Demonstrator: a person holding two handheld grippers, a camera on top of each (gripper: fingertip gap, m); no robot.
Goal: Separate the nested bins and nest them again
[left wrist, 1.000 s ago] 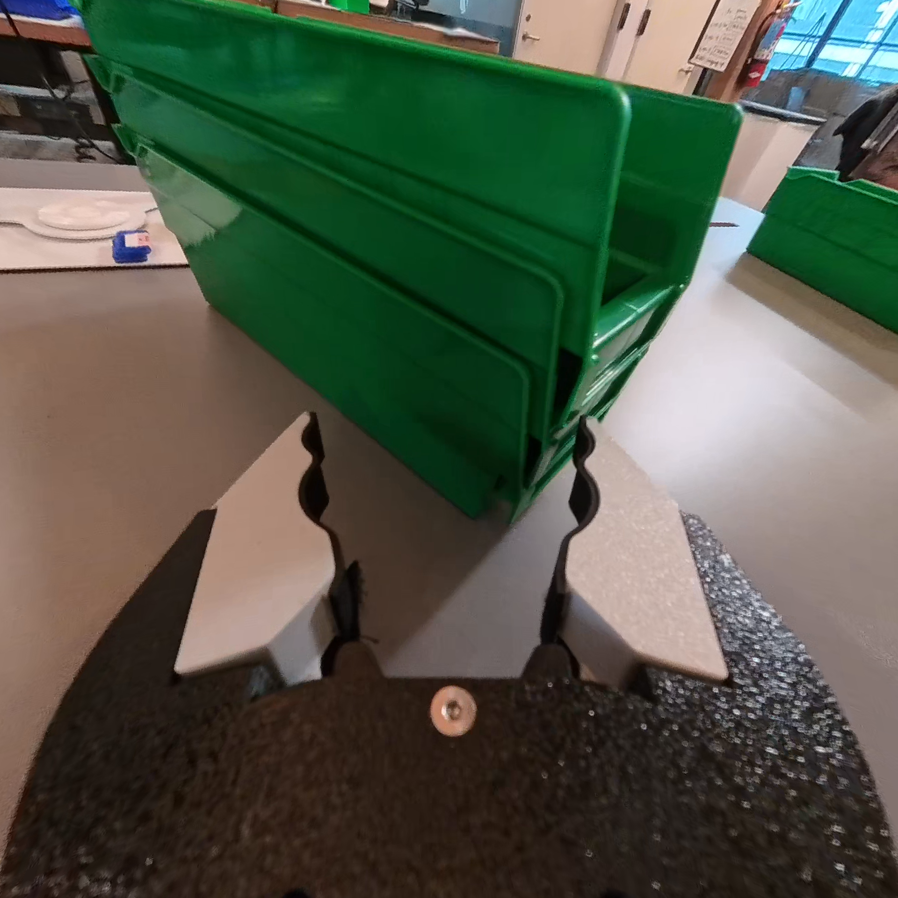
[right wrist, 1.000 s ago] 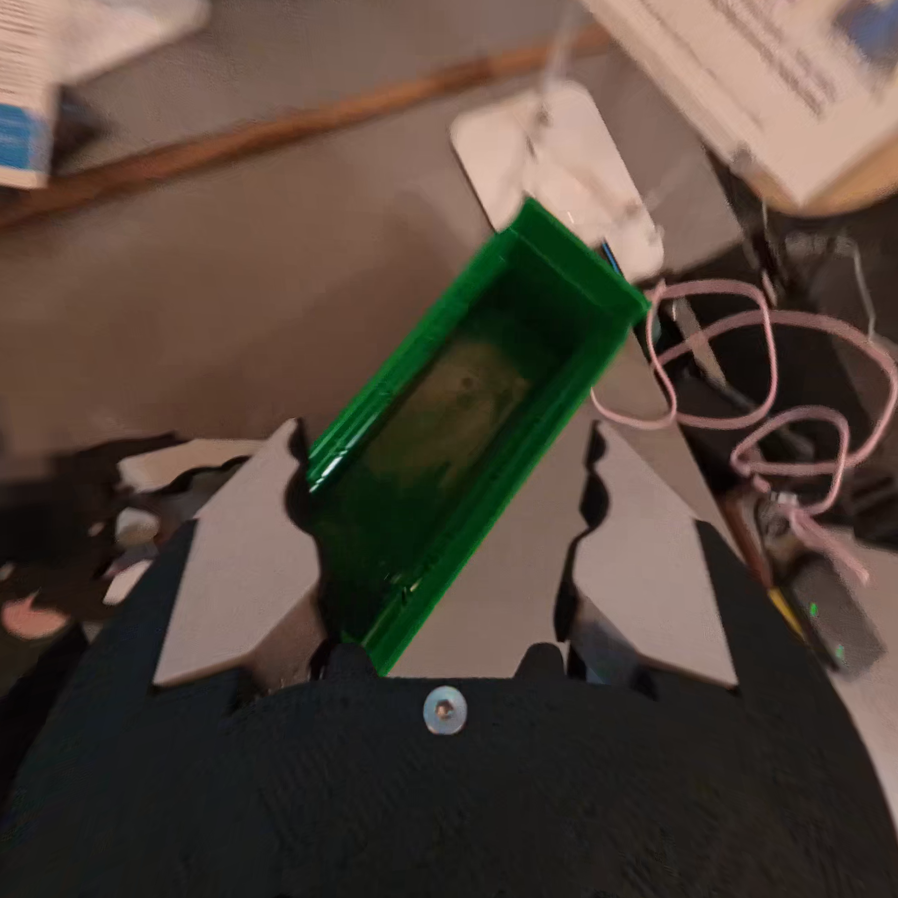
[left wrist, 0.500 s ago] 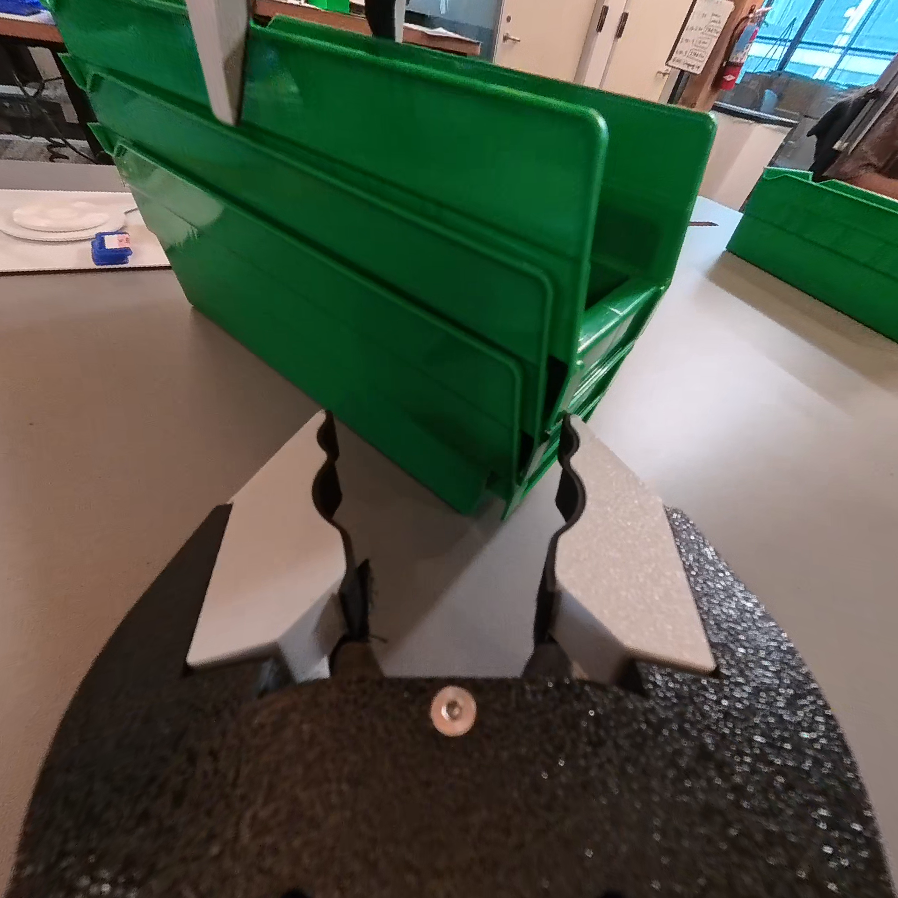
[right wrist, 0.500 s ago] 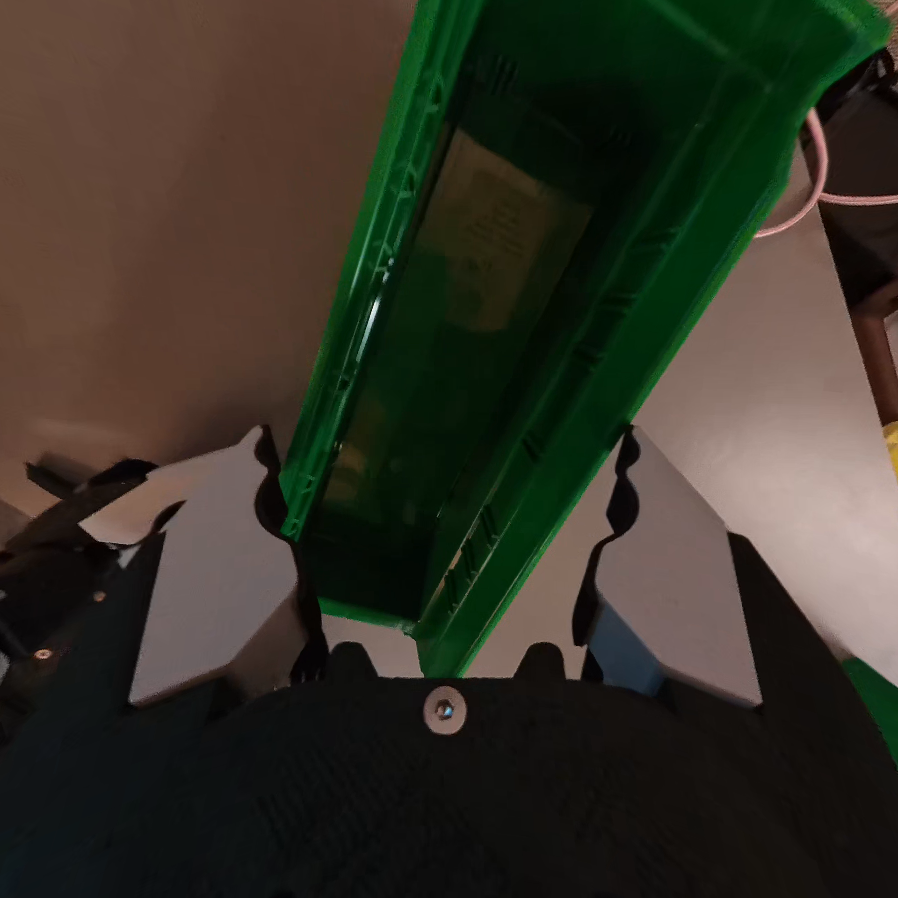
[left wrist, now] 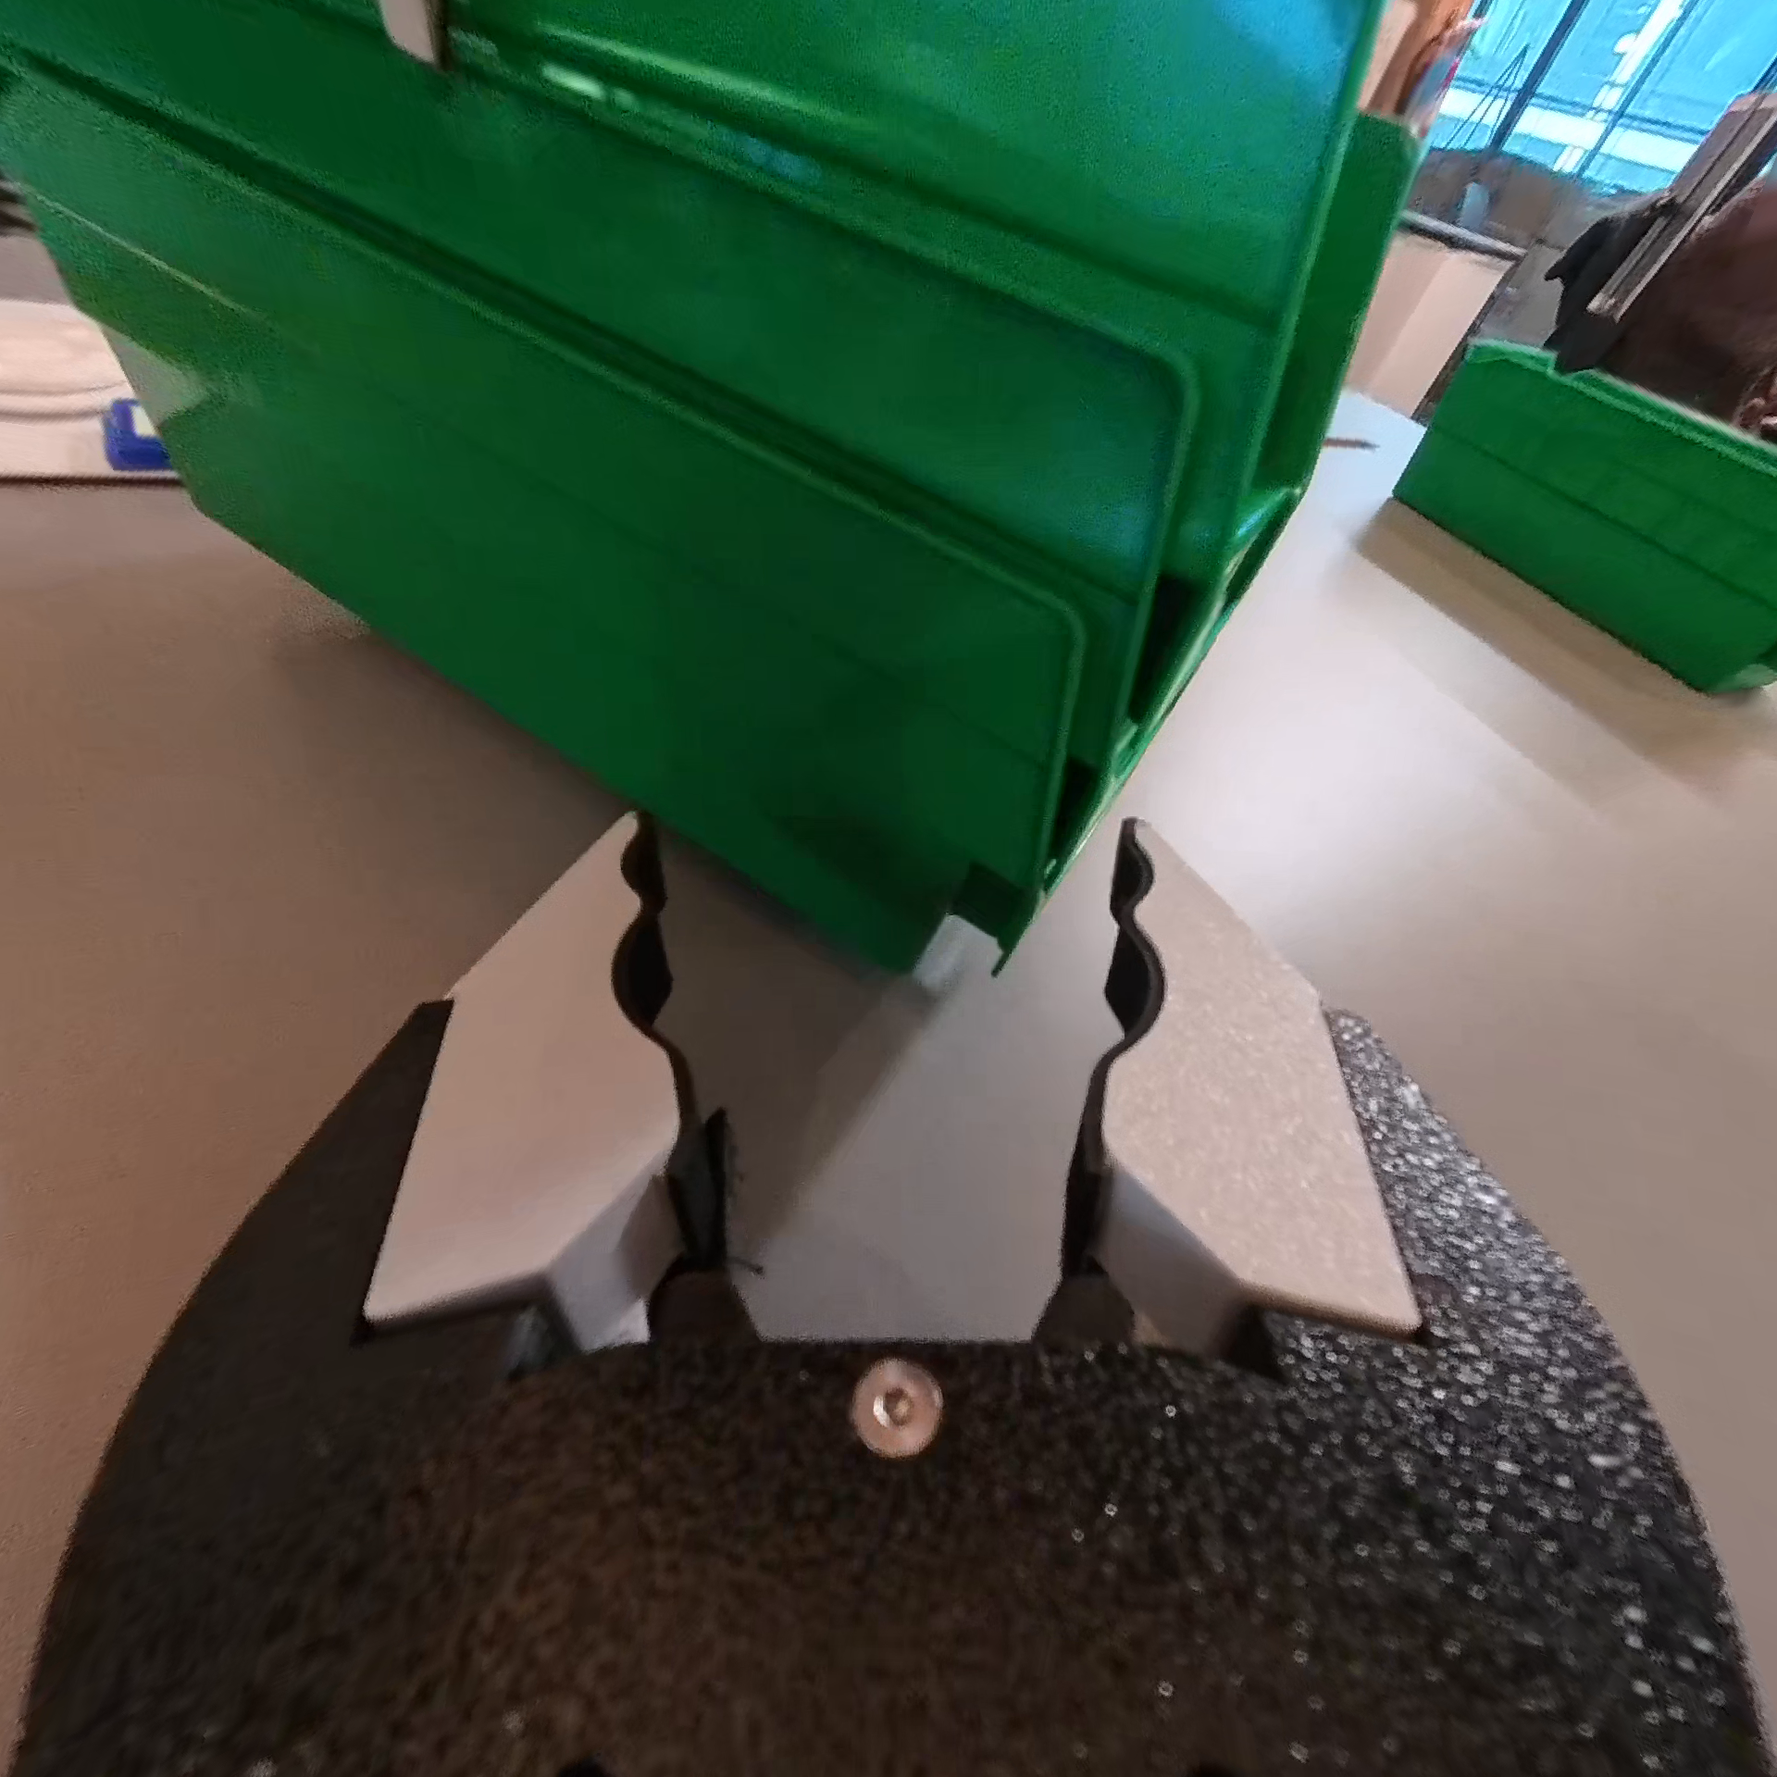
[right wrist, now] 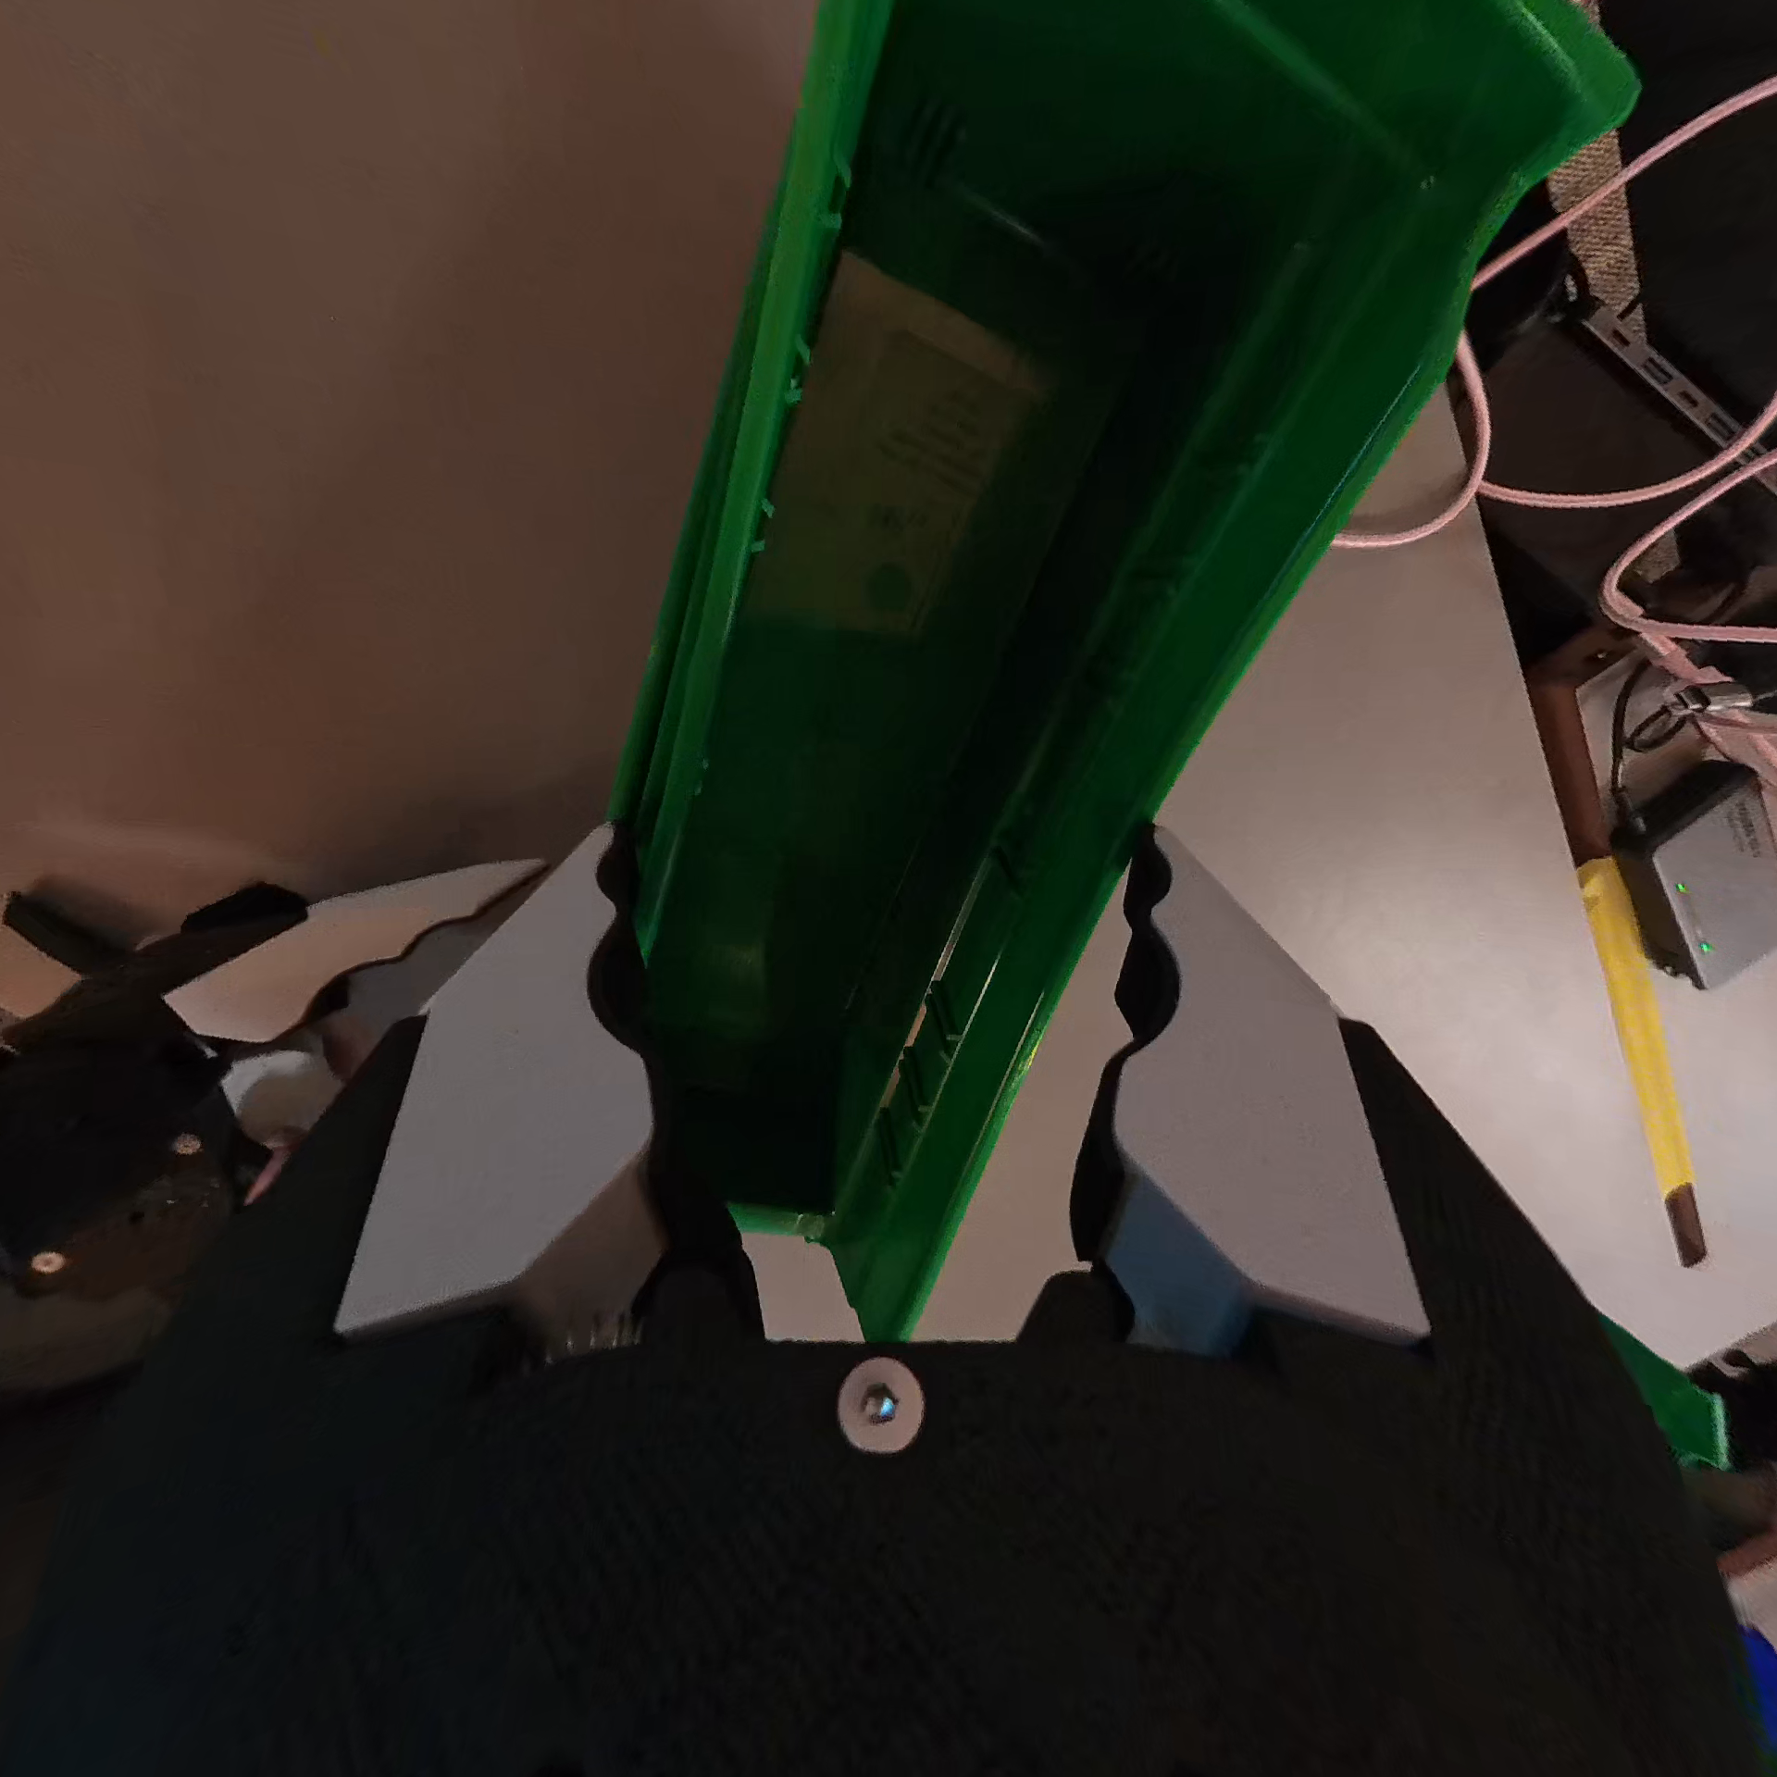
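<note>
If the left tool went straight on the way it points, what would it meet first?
Most likely the near bottom corner of the nested green bins. The left tool is open, its jaws framing that corner on the grey table. The remaining gap is hard to judge.

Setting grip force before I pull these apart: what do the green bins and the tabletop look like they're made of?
The nested green bins look like moulded hard plastic, glossy: thin walls, rounded corners, light streaks on the sides, moulded ribs inside the top one. Likely slippery. The table shows a smooth, matte grey-beige surface, perhaps laminate; the pictures don't settle it.
</note>
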